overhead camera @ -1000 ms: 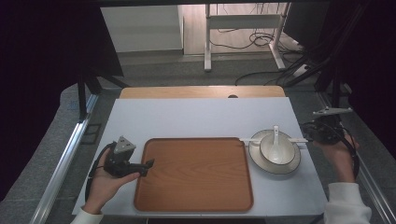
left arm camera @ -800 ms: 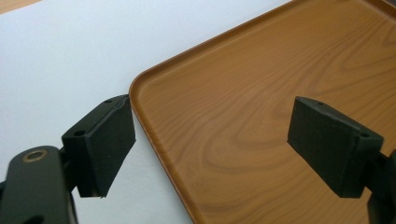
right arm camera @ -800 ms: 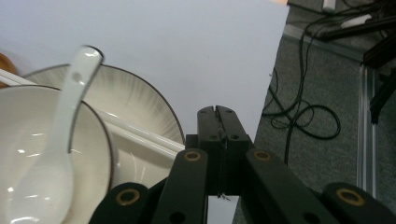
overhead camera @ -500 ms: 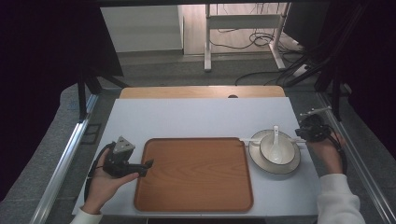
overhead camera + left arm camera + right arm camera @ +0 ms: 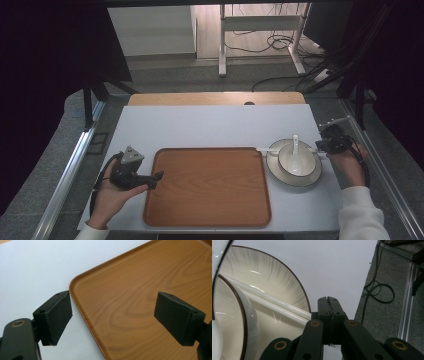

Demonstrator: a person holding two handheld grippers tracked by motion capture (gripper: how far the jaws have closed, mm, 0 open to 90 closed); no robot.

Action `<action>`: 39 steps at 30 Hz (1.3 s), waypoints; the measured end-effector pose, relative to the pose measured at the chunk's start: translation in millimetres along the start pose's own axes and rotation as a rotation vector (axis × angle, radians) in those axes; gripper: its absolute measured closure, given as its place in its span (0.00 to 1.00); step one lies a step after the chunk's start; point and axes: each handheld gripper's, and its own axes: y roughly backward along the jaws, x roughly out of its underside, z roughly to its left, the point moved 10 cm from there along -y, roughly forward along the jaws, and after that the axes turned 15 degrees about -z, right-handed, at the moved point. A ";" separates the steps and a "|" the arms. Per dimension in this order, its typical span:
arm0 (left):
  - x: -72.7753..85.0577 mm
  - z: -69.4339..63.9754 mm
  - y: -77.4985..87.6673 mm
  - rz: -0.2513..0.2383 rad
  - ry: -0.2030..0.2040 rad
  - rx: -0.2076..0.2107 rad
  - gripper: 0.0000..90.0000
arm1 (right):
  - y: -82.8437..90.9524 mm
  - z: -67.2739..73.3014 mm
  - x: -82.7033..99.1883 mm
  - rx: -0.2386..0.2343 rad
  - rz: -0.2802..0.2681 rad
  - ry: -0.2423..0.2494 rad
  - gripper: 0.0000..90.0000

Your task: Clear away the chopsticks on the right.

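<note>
Right hand-held gripper (image 5: 329, 301) pinched shut on 2 white chopsticks (image 5: 267, 303) lying across a plate (image 5: 276, 170) with a bowl (image 5: 296, 161) and spoon (image 5: 295, 145).
Left hand-held gripper (image 5: 112, 315) hovers open over the tray (image 5: 207, 187). A careless lift could drag the chopsticks against the bowl and tip it onto the tabletop (image 5: 210, 125).

On the white table (image 5: 210, 125) lies one wooden tray (image 5: 207, 186). Beside it stands one plate (image 5: 280, 172) carrying one bowl (image 5: 296, 159), and one white spoon (image 5: 295, 145) rests in that bowl. Two white chopsticks (image 5: 274, 305) lie side by side across the plate. Two grippers are there, left (image 5: 159, 175) and right (image 5: 320, 145).
</note>
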 end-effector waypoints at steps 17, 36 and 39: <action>1.5 1.1 0.5 0.005 0.000 0.000 0.16 | 3.9 -1.6 10.7 -0.006 0.025 -0.010 1.00; 3.0 2.5 0.2 0.011 0.000 0.001 0.16 | 22.3 -2.8 32.7 -0.001 0.051 -0.045 1.00; 3.0 2.5 0.2 0.010 -0.001 0.001 0.16 | 25.2 1.3 34.0 -0.010 0.056 -0.042 1.00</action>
